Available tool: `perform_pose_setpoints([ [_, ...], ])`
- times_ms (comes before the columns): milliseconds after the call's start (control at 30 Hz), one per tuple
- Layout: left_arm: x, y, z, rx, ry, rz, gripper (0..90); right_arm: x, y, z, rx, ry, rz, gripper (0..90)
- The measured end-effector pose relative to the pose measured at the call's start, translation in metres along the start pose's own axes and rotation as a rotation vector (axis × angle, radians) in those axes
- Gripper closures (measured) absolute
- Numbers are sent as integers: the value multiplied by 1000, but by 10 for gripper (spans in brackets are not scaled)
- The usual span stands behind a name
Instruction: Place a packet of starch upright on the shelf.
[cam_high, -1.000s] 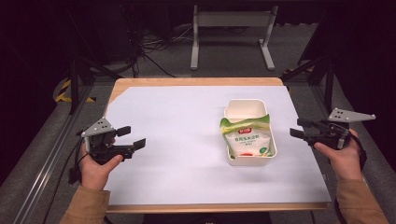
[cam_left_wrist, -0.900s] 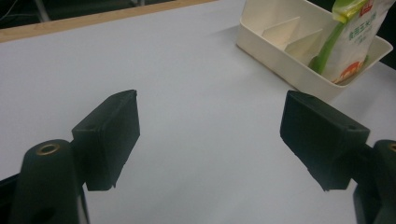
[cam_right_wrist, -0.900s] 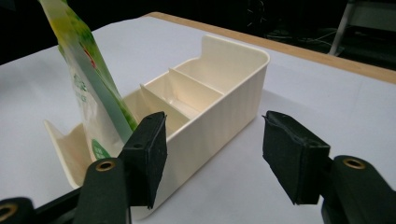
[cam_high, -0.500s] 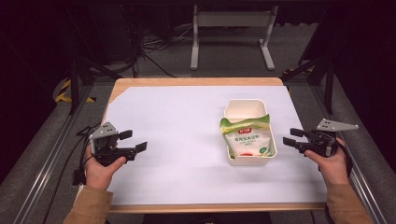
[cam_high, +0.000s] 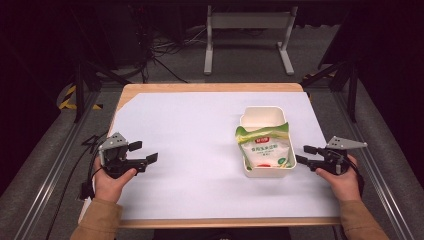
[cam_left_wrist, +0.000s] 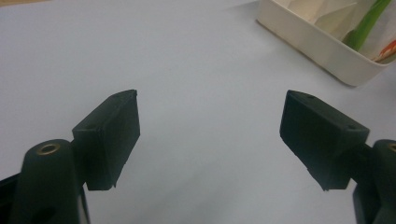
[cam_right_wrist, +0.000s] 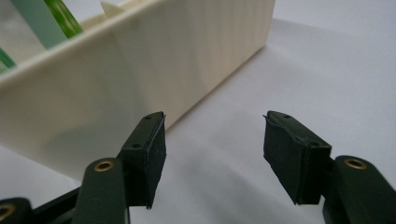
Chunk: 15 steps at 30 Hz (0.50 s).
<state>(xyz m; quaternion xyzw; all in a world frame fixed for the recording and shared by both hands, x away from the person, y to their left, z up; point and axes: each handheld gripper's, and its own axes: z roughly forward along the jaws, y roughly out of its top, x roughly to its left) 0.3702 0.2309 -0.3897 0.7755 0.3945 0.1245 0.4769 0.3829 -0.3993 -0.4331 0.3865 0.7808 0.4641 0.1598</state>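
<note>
The right gripper (cam_high: 303, 154) is held low over the surface (cam_high: 200, 130) with its jaws spread apart and nothing between them. In the right gripper view (cam_right_wrist: 212, 144) the gap between the two black jaws is seen to be filled by bare white surface, and the cream wall of the container (cam_right_wrist: 140, 74) is found just ahead of the left-hand jaw, close to it but not touched. From above, the container (cam_high: 260, 117) is seen just beyond the jaw tips of that gripper, its long side turned toward them. A green-and-white packet (cam_high: 264, 147) is laid inside the container, its top edge raised above the rim; a strip of its green film (cam_right_wrist: 63, 18) is caught at the upper left of the right gripper view.

The left gripper (cam_high: 143, 152) is held near the opposite edge of the surface, also with its jaws wide apart and empty. In the left gripper view (cam_left_wrist: 210, 128) plain white surface is seen between the jaws, and a corner of the container (cam_left_wrist: 322, 46) with the packet (cam_left_wrist: 369, 23) is placed far ahead and to the right of them, well apart from this gripper.
</note>
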Motion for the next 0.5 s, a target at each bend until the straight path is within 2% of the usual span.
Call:
perform_pose_setpoints([
  [100,1,-1,2,9,1,1,211,2,-3,6,26,-9,-18,397],
  [200,2,-3,4,16,6,0,211,4,-3,7,26,-25,-37,398],
  [333,4,-5,5,15,8,-4,210,4,-3,6,23,-33,-31,395],
  [500,4,-6,6,20,6,-15,211,4,-4,5,9,-29,0,395],
])
